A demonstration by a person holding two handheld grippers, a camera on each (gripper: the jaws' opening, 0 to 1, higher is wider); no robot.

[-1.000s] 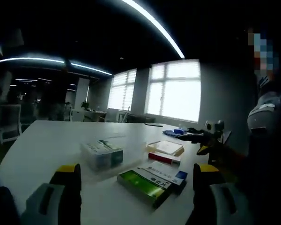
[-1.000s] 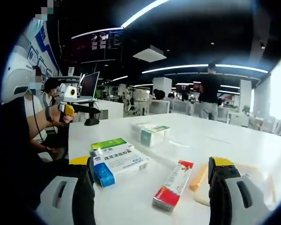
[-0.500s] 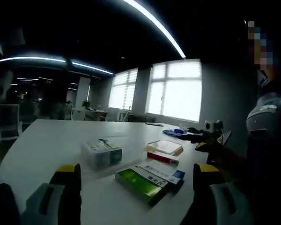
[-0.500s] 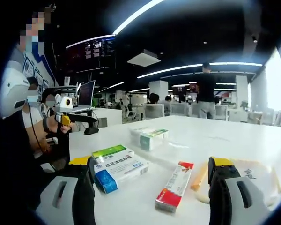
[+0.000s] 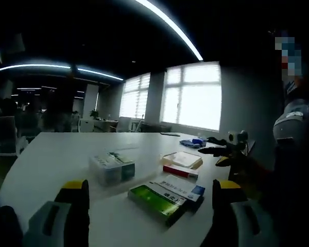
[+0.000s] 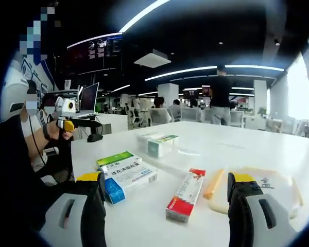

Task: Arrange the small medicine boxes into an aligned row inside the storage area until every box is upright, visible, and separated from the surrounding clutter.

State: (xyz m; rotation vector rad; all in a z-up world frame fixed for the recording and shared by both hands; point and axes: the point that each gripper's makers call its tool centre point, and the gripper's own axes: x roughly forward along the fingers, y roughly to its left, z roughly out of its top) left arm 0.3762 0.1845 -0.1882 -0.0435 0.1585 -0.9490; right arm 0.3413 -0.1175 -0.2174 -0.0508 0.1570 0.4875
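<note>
Several small medicine boxes lie flat on the white table (image 5: 51, 154). The left gripper view shows a green box (image 5: 154, 201) beside a white and blue box (image 5: 179, 188), a red and white box (image 5: 180, 171), a pale box with a green label (image 5: 112, 167) and a flat yellowish packet (image 5: 183, 160). My left gripper (image 5: 150, 186) hovers open just short of them. The right gripper view has the green box (image 6: 115, 158), the white and blue box (image 6: 127, 176), a long red and white box (image 6: 186, 194) and the pale box (image 6: 157, 144). My right gripper (image 6: 166, 178) is open, holding nothing.
An orange strip (image 6: 213, 183) and a white packet (image 6: 265, 185) lie at the right of the right gripper view. A laptop (image 6: 87, 98) stands on a far desk, with seated people and a standing person (image 6: 219, 100) behind. Bright windows (image 5: 193, 98) back the table.
Both views have shifted slightly with the hands. The boxes lie where they were, and both grippers stay open.
</note>
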